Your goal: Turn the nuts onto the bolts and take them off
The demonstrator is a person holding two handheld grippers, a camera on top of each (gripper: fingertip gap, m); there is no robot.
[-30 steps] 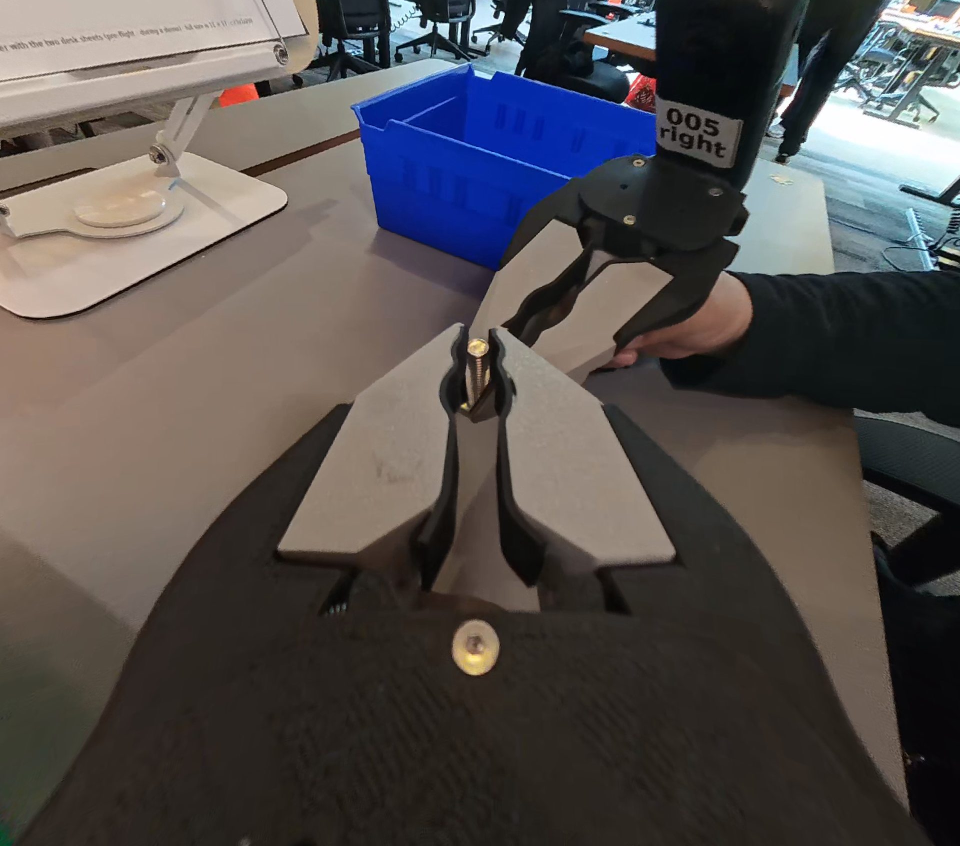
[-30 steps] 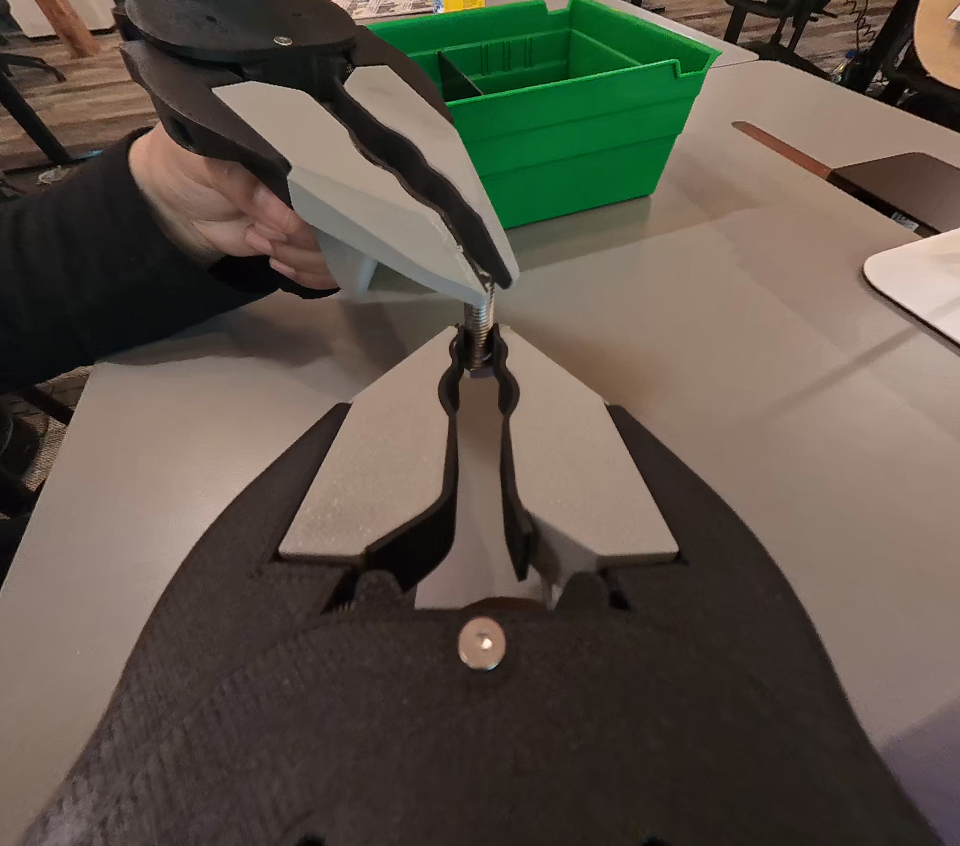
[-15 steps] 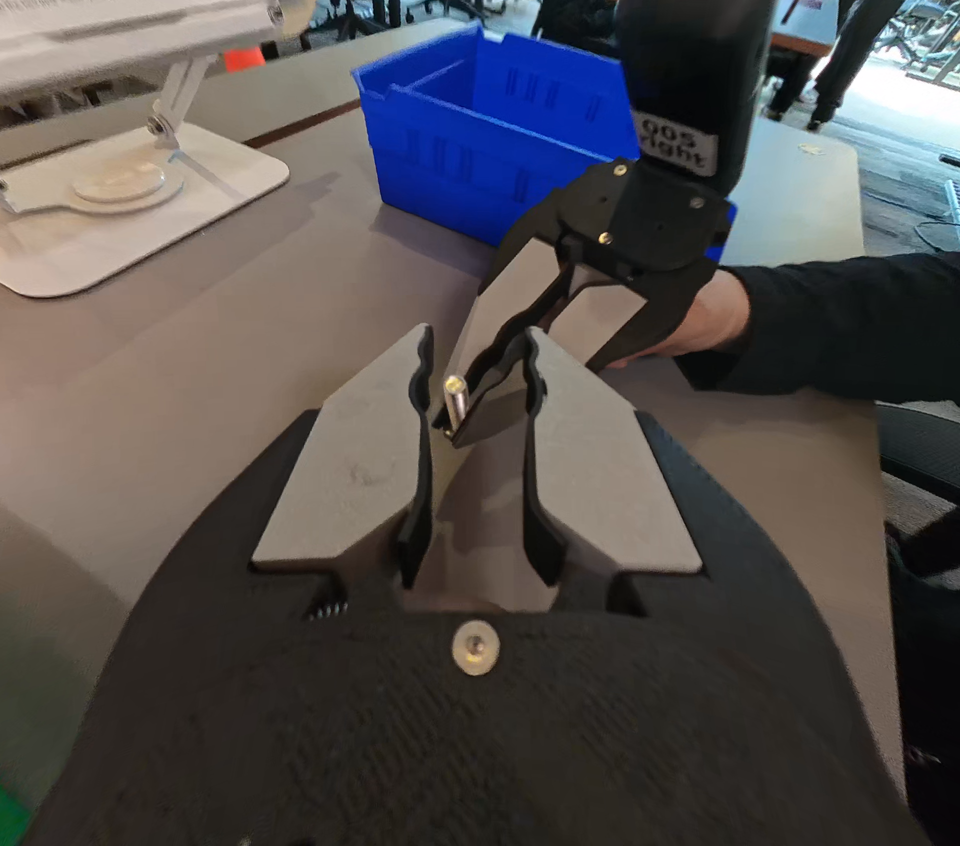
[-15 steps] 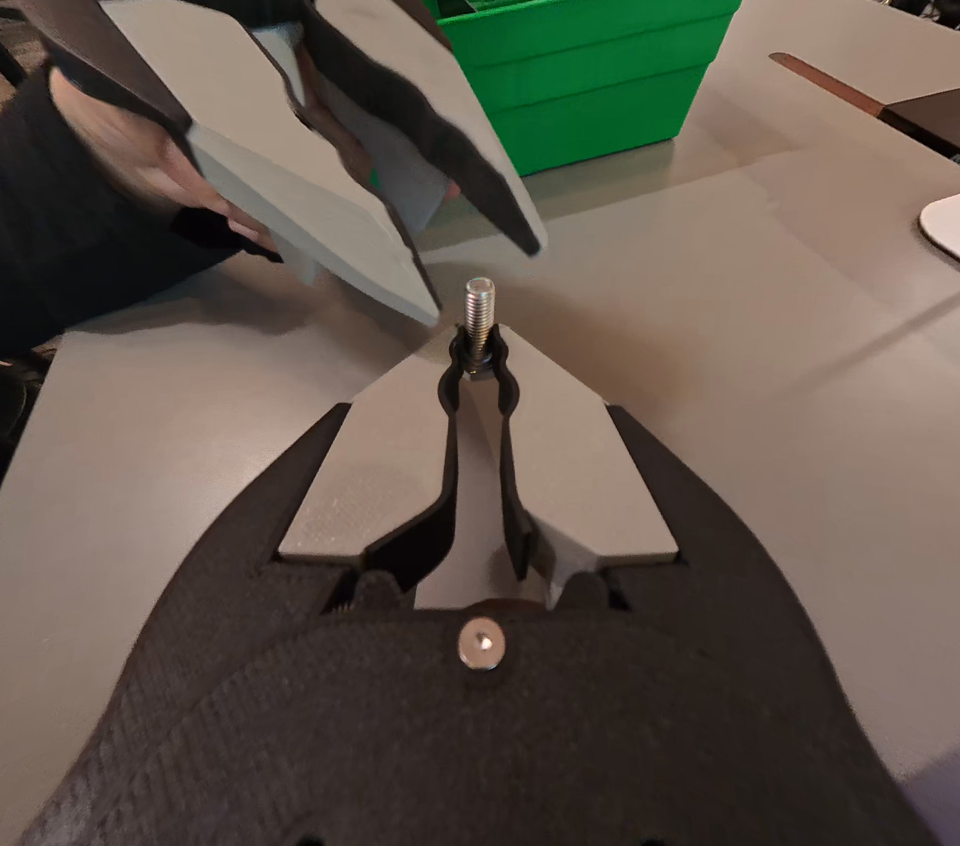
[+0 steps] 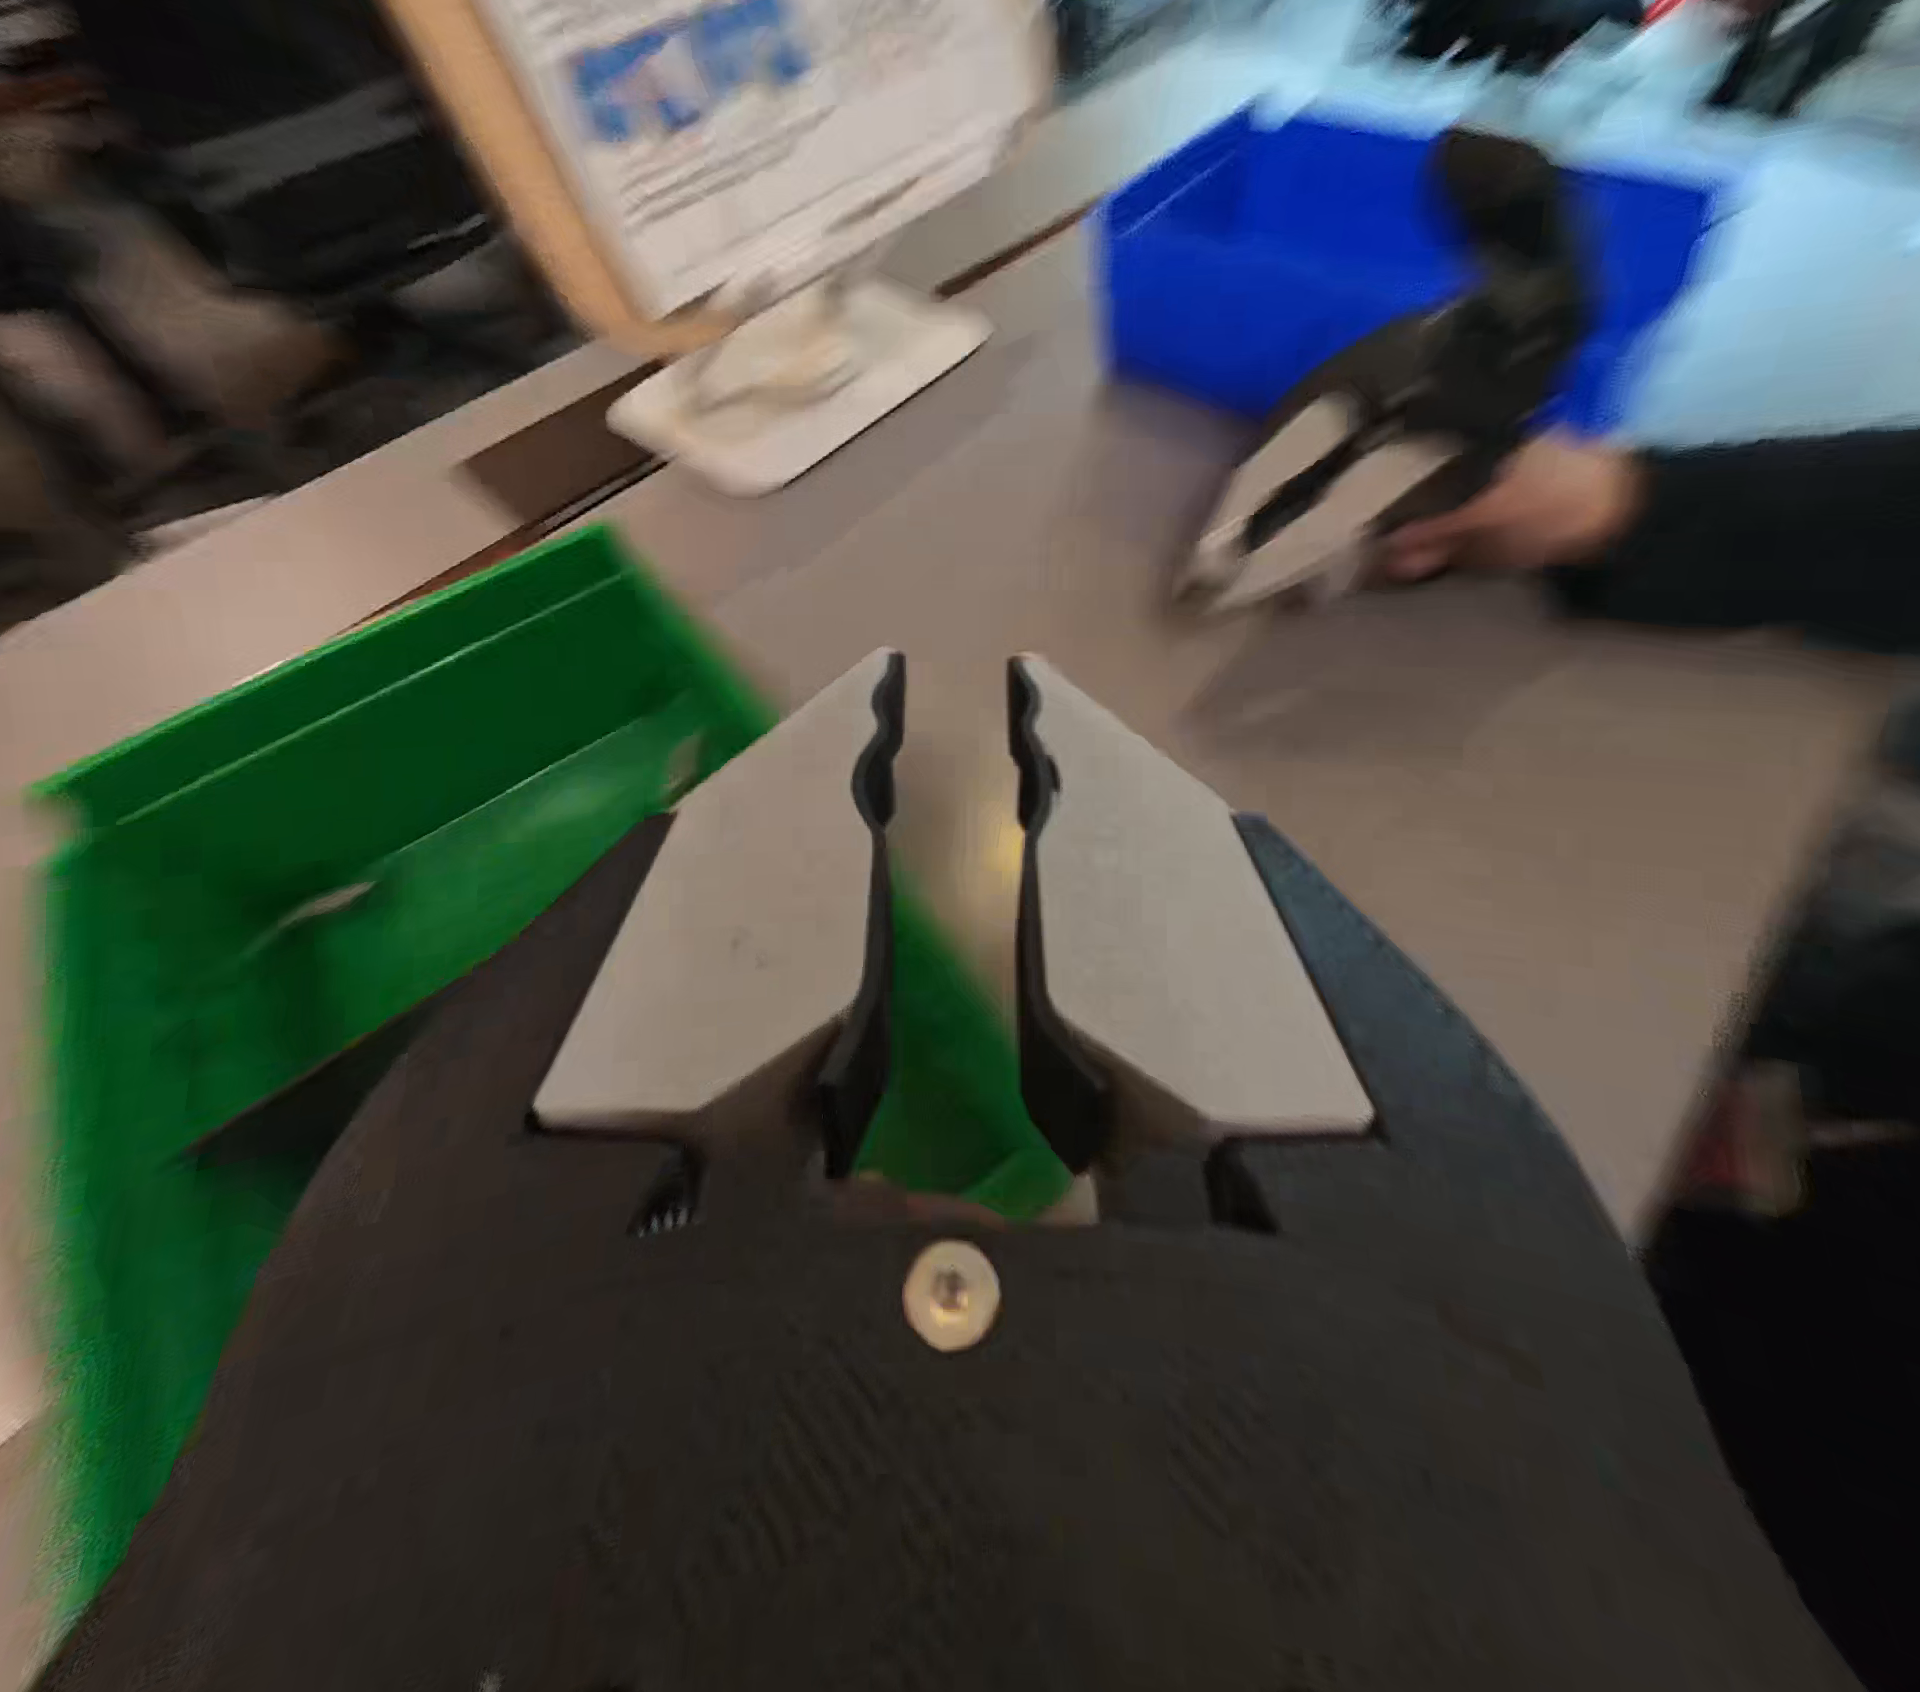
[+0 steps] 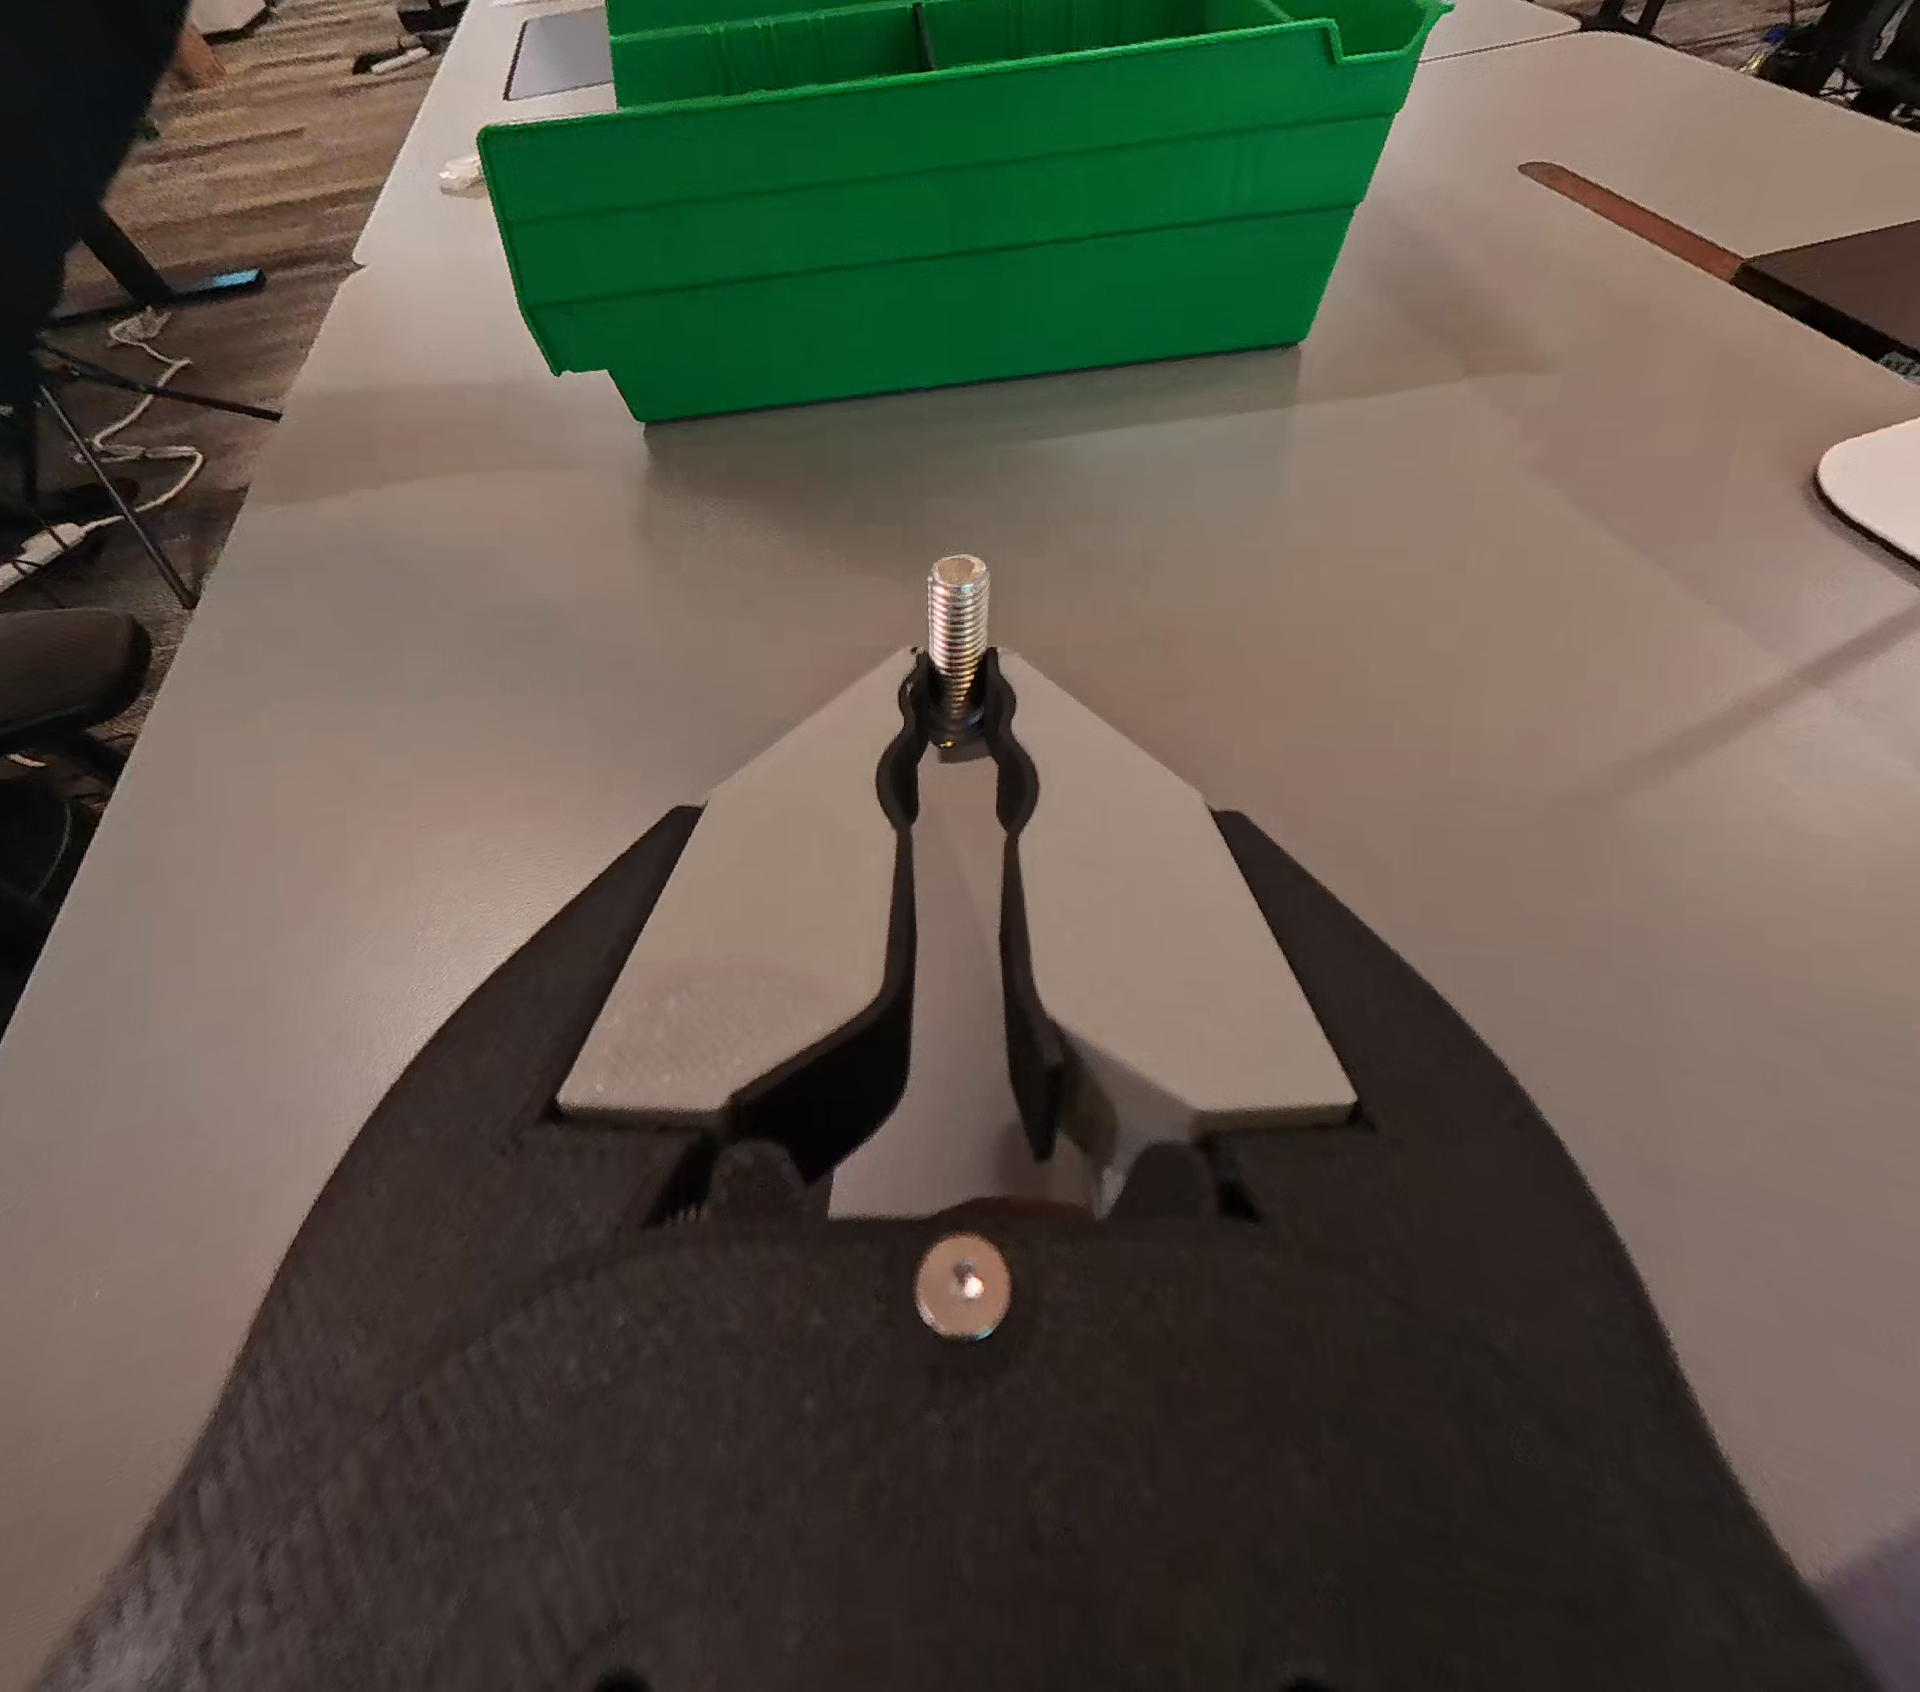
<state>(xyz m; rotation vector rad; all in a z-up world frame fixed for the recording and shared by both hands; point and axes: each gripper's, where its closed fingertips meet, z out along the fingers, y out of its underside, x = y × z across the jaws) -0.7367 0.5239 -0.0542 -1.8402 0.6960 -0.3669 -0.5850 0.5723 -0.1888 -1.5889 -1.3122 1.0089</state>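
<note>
Since half a second ago, the left gripper (image 5: 956, 697) has swung away from the bolt toward the green bin (image 5: 343, 811), and it no longer shows in front of the right gripper's camera.

Left wrist view: the picture is heavily blurred. The left gripper's grey fingers (image 5: 758, 904) stand apart with nothing between them, over the near corner of the green bin and the grey bench (image 5: 1455, 790). A pale, blurred object lies inside the bin; what it is cannot be told. Farther off to the right, the right gripper (image 5: 1210, 577) is held low over the bench by a hand (image 5: 1517, 510) in a dark sleeve. Behind it sits a blue bin (image 5: 1278, 260). A white stand (image 5: 800, 385) carrying a printed sheet rises at the back of the bench.

Right wrist view: this picture is sharp. The right gripper (image 6: 957, 707) is clenched on a silver bolt (image 6: 957, 619), gripping it at its lower end so the threaded shaft stands upright above the fingertips. A dark piece sits around the bolt between the fingers; whether it is a nut cannot be told. The green bin (image 6: 935, 260) rests on the bench (image 6: 1455, 707) well beyond the bolt, with a divider visible inside. A dark sleeve (image 6: 83, 32) shows at the upper left edge.
</note>
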